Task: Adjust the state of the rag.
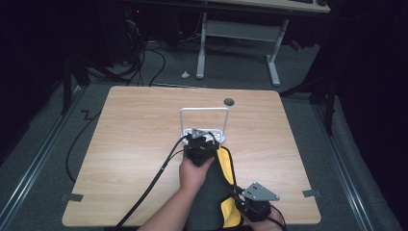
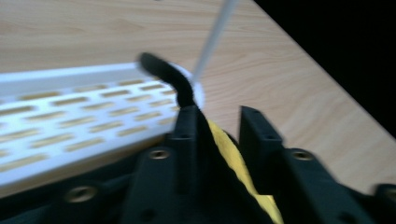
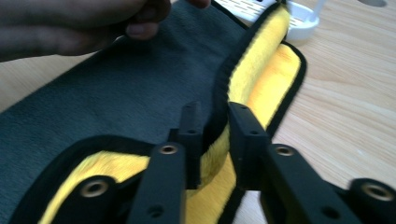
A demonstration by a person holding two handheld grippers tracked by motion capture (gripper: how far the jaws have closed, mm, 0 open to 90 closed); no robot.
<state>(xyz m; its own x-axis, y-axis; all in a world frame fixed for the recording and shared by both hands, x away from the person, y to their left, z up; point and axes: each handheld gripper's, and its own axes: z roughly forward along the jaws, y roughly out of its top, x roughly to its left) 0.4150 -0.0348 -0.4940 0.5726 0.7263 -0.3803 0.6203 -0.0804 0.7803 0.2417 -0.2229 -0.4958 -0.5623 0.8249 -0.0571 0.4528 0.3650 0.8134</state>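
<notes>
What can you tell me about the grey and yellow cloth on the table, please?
The cloth looks like soft fleece: dark grey on one face, bright yellow on the other, edged all round in black trim. It lies long and partly folded on the wooden table, the yellow side turned up along one edge. Its far end rests at the white slotted rack. The left gripper and right gripper each straddle its trimmed edge with jaws apart, and a hand lies over it.

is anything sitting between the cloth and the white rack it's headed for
Nothing visible does. The grey and yellow cloth already reaches the white rack, its black edge lying over the rack's corner in the left gripper view. Bare table lies around both.
</notes>
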